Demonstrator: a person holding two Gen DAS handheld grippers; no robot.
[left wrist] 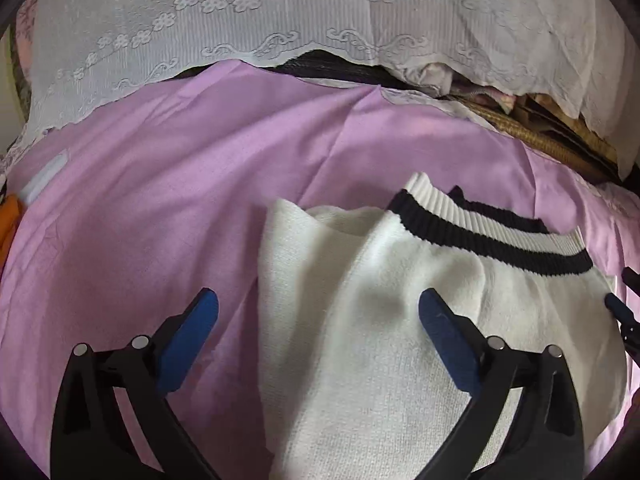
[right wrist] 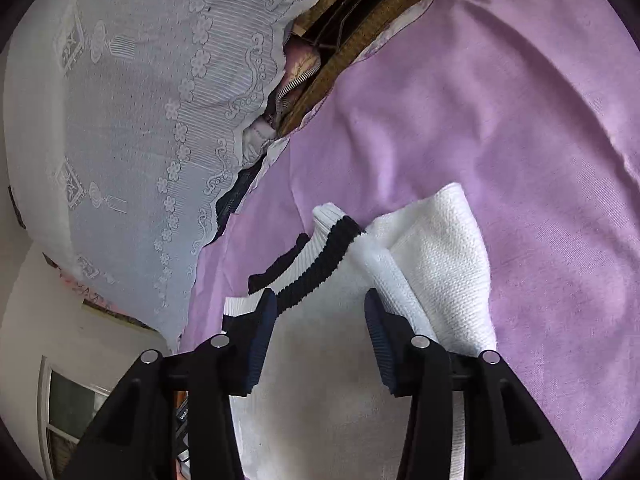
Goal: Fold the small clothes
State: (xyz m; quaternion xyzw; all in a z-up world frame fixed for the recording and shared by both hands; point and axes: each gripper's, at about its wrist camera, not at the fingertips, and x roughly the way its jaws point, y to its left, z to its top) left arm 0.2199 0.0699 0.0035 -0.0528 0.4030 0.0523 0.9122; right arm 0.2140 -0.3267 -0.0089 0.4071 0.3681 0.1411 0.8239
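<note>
While the left gripper (left wrist: 318, 312) gaped wide, empty, over the white knit black-striped garment (left wrist: 400, 320), the right gripper (right wrist: 320, 316) sat half-open, seemingly gripping nothing.

Two fisheye cameras, one riding on each handheld gripper, both look forward along their own black fingers and down at a bed.

The left wrist view sits close above a purple sheet (left wrist: 160, 184), tilted steeply downward, with a white knit garment (left wrist: 360, 320) filling its lower right and a lace cover (left wrist: 280, 12) across the top.

The right wrist view is rolled – the lace cover (right wrist: 120, 120) runs down its left side (a window shows low in that corner) – and it hangs just as near the white knit garment (right wrist: 432, 256).

Both views share the garment, its black-striped ribbed band (left wrist: 500, 240) (right wrist: 316, 268), the purple sheet (right wrist: 520, 120) – and the lace.
</note>
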